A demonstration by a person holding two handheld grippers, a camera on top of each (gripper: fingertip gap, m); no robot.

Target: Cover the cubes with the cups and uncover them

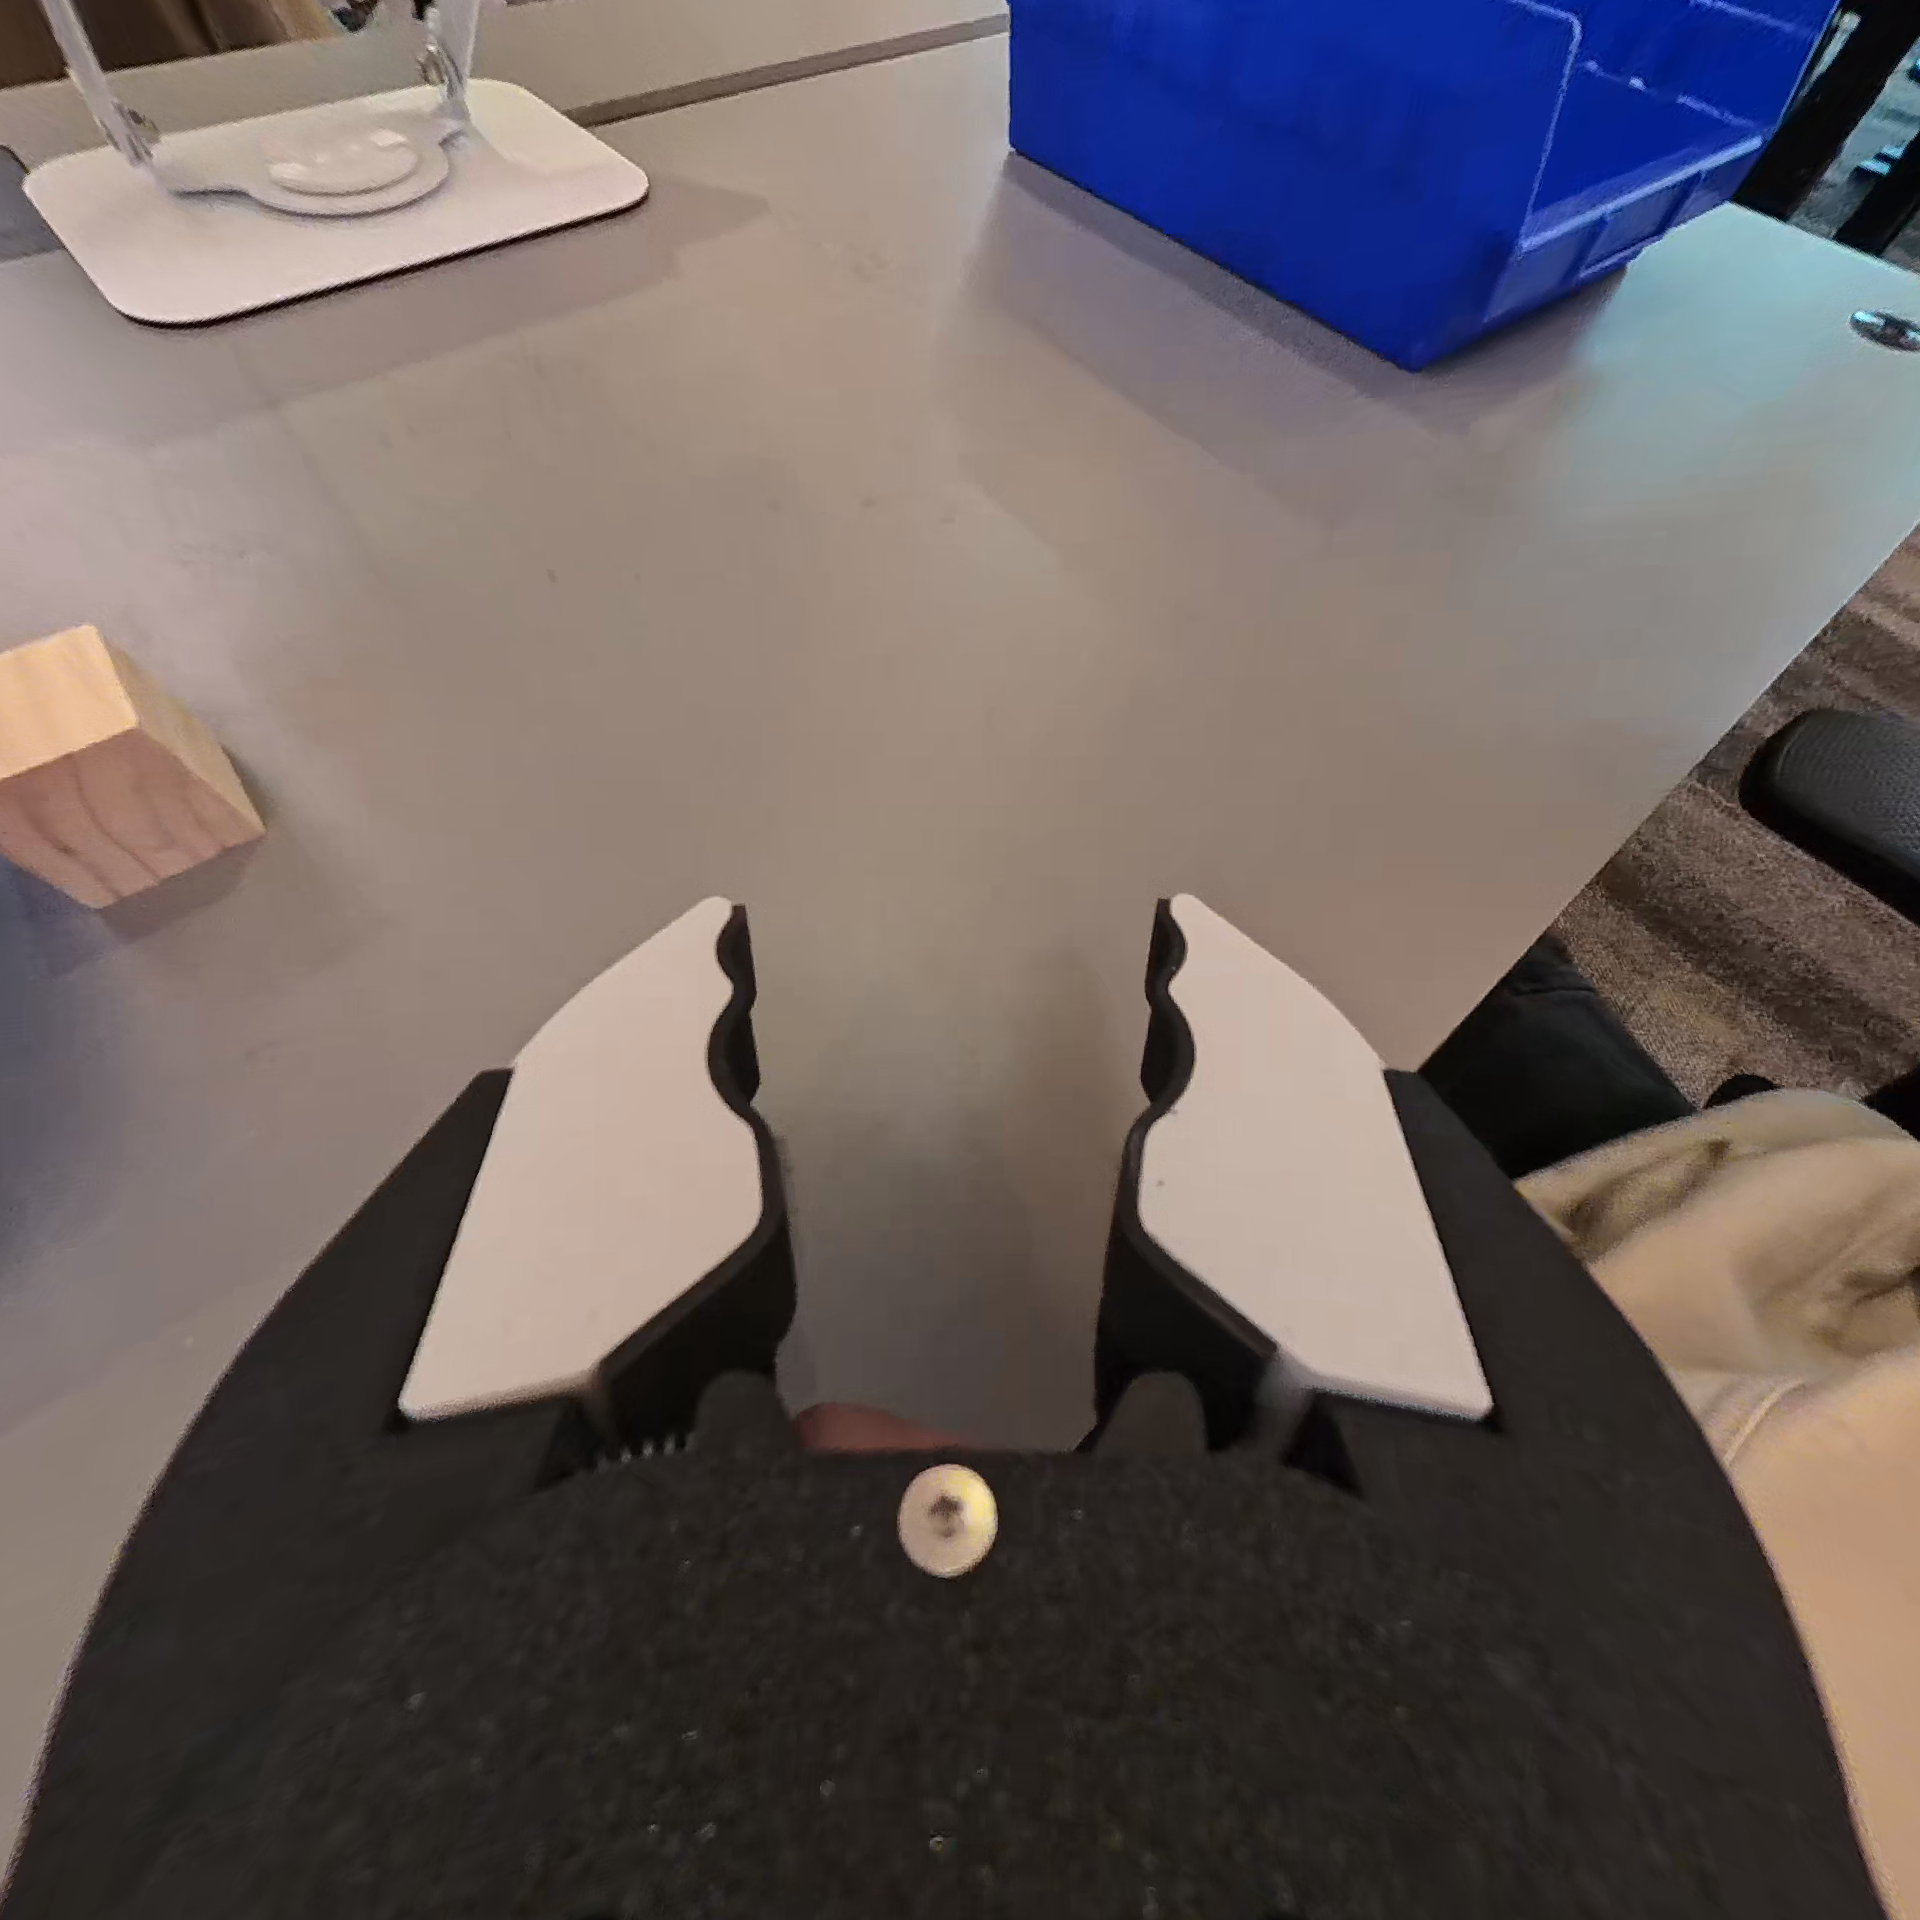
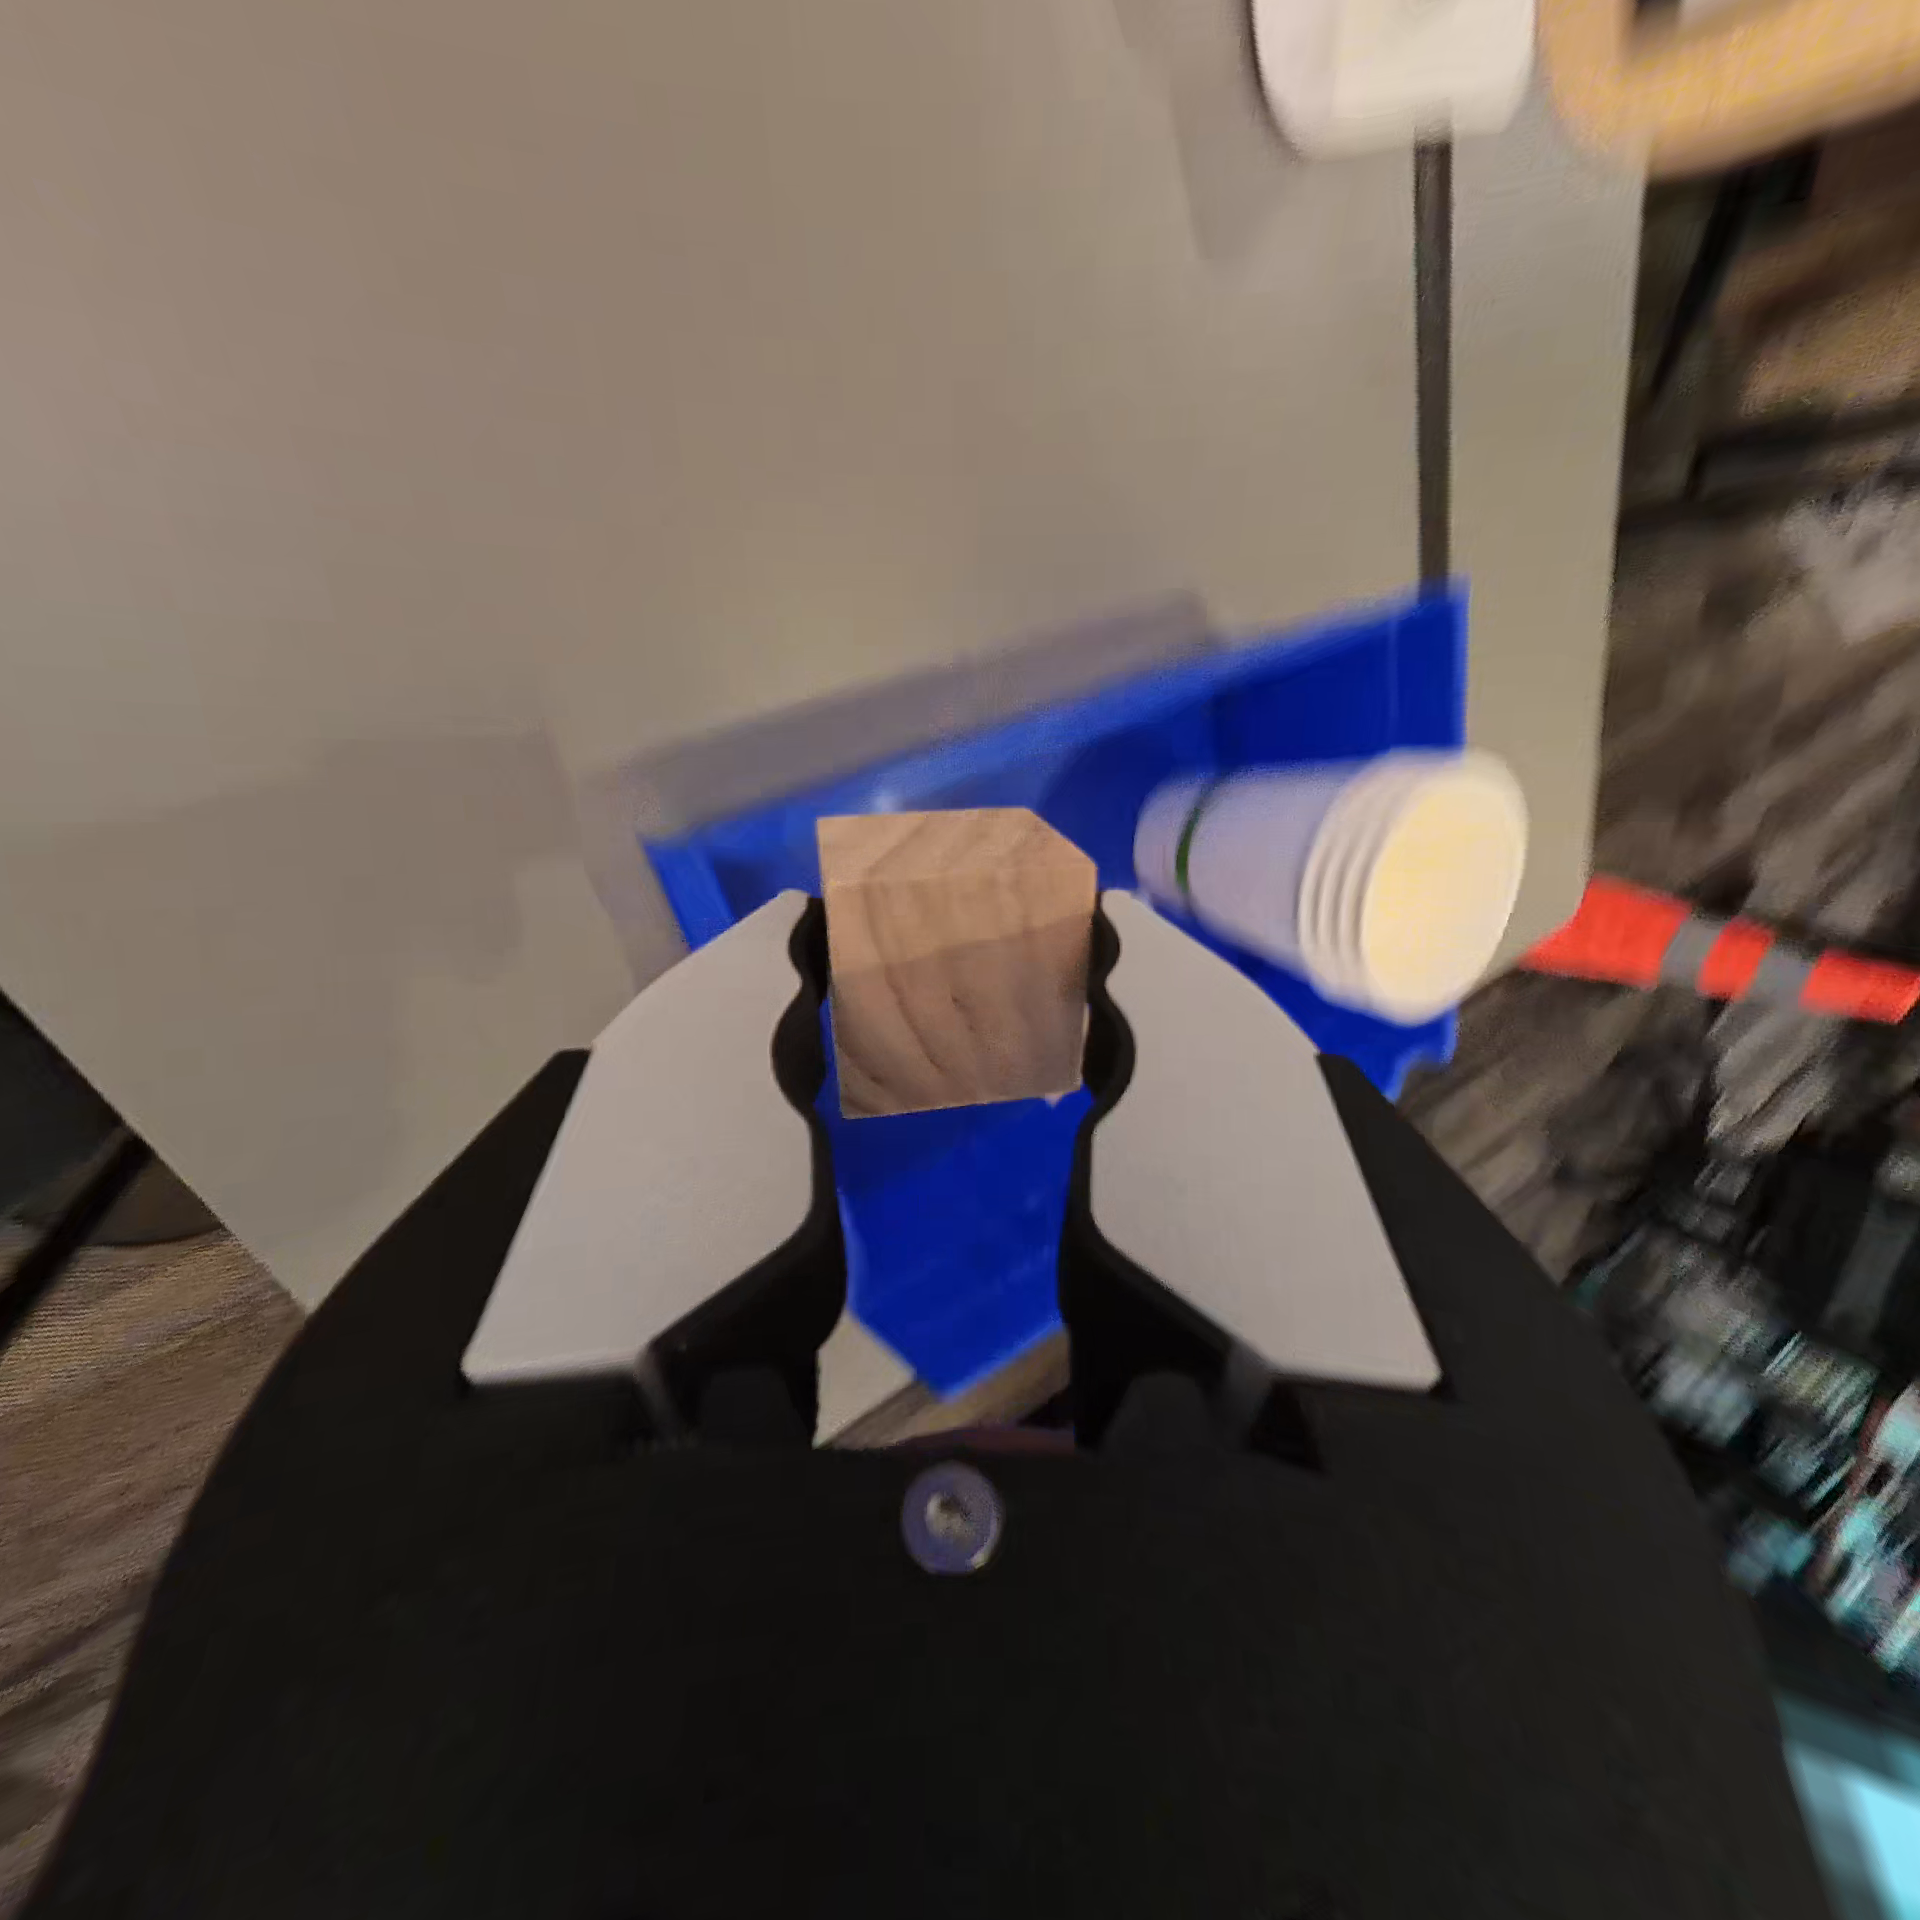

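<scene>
Right wrist view: your right gripper (image 2: 951, 935) clamps a wooden cube (image 2: 956, 977) above the blue bin (image 2: 956, 1268); your left gripper (image 1: 948, 914) hangs released over the counter (image 1: 831, 571).

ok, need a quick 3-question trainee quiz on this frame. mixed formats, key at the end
1. True or false: the left gripper holds a wooden cube.
2. Multiple choice: what is the right gripper shut on? A) a paper cup B) a wooden cube C) nothing
3. Fill in: the stack of paper cups lies on its side in the blue ___.

Key:
1. False. Its jaws are open and empty; a second wooden cube sits on the grey table off to its left.
2. B, the held cube.
3. bin.
</scene>
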